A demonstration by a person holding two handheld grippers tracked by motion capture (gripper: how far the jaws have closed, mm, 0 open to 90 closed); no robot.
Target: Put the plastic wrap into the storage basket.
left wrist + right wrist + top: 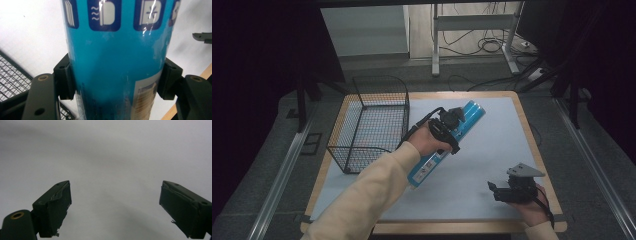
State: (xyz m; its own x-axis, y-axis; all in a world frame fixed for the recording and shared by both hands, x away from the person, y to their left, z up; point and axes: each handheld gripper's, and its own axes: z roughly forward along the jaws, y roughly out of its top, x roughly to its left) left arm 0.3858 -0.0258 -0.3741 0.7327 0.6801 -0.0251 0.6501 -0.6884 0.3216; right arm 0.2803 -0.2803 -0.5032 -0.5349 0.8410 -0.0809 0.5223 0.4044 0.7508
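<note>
White mat [492, 150] on a wood-edged table [532, 131] serves as landmark: at its left edge stands a black wire basket [372, 125], and beyond the table's far edge lie grey floor, white desk legs [435, 45] and loose cables [492, 45] (room dark at both sides). Over the mat's centre, just right of the basket, the left gripper [451, 121] is clamped on a blue can [447, 145], held tilted, its jaws pressed on both sides of the cylinder. Near the mat's right front corner sits the right gripper [497, 190], jaws apart over bare mat.
</note>
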